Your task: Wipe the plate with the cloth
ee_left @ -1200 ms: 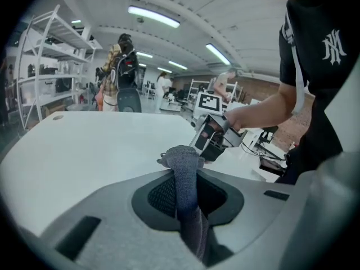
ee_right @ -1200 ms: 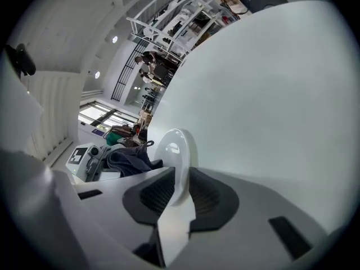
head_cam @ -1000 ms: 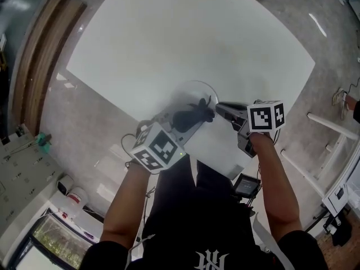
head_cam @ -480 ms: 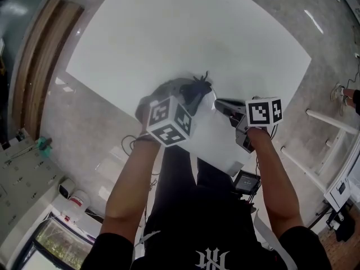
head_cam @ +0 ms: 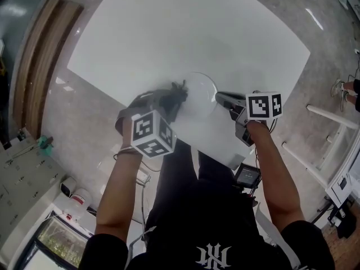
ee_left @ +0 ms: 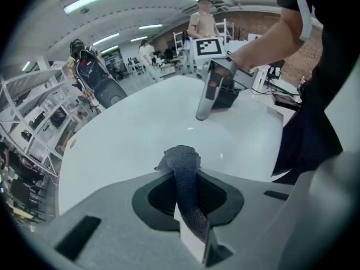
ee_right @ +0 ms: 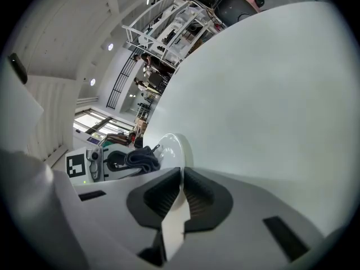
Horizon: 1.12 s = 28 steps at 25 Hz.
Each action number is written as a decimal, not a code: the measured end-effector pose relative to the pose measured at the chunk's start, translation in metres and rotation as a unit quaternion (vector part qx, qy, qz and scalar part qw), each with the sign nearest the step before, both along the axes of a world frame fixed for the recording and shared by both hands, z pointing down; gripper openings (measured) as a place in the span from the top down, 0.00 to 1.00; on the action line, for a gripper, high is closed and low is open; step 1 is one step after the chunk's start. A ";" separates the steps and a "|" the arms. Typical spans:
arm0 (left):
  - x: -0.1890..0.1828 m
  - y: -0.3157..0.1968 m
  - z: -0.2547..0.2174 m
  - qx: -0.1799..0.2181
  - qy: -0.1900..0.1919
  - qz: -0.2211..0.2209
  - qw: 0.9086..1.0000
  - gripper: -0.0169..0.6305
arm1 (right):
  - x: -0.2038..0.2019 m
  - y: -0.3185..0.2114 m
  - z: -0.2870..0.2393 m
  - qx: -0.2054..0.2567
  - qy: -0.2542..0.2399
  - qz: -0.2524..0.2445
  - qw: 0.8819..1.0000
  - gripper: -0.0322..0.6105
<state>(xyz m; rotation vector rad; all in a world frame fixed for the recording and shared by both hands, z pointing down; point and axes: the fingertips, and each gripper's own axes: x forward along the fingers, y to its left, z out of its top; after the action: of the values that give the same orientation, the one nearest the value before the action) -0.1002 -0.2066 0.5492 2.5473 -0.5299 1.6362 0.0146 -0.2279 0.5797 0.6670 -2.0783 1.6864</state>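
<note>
A white plate (head_cam: 198,94) lies on the white table (head_cam: 185,32) near its front edge. My right gripper (head_cam: 219,99) is shut on the plate's right rim. In the right gripper view the plate's rim (ee_right: 174,151) runs between the two pads. My left gripper (head_cam: 169,103) is shut on a dark cloth (head_cam: 173,94), which sits at the plate's left edge. In the left gripper view the cloth (ee_left: 183,167) hangs out past the pads over the white surface. The cloth (ee_right: 140,159) shows against the plate in the right gripper view, with the left gripper's marker cube (ee_right: 76,165) behind it.
The table's front corner (head_cam: 233,162) is close to the person's body. The right gripper's body (ee_left: 211,94) reaches in from the far side in the left gripper view. Shelving and several people stand in the background beyond the table.
My left gripper has carried the cloth from the plate's near side across to its left edge and has turned as it went. The right gripper has stayed on the rim.
</note>
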 end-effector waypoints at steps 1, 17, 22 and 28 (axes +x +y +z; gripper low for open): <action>0.001 0.008 -0.001 -0.006 -0.002 0.004 1.000 0.90 | 0.000 0.000 -0.001 0.001 0.000 0.001 1.000 0.92; 0.099 0.008 0.012 -0.015 0.047 0.053 0.997 0.90 | 0.001 0.000 0.002 0.001 0.007 0.006 1.000 0.92; 0.082 -0.041 0.014 0.007 0.028 0.041 0.999 0.90 | 0.002 0.000 0.002 0.002 0.008 0.007 1.000 0.92; 0.030 -0.059 0.010 0.014 -0.002 0.014 1.000 0.90 | 0.001 0.000 0.002 0.002 0.008 0.008 1.000 0.92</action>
<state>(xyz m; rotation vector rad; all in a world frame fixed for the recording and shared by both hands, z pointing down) -0.0698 -0.2656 0.5591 2.5840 -0.5221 1.6546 0.0161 -0.2281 0.5813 0.6984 -2.0707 1.6807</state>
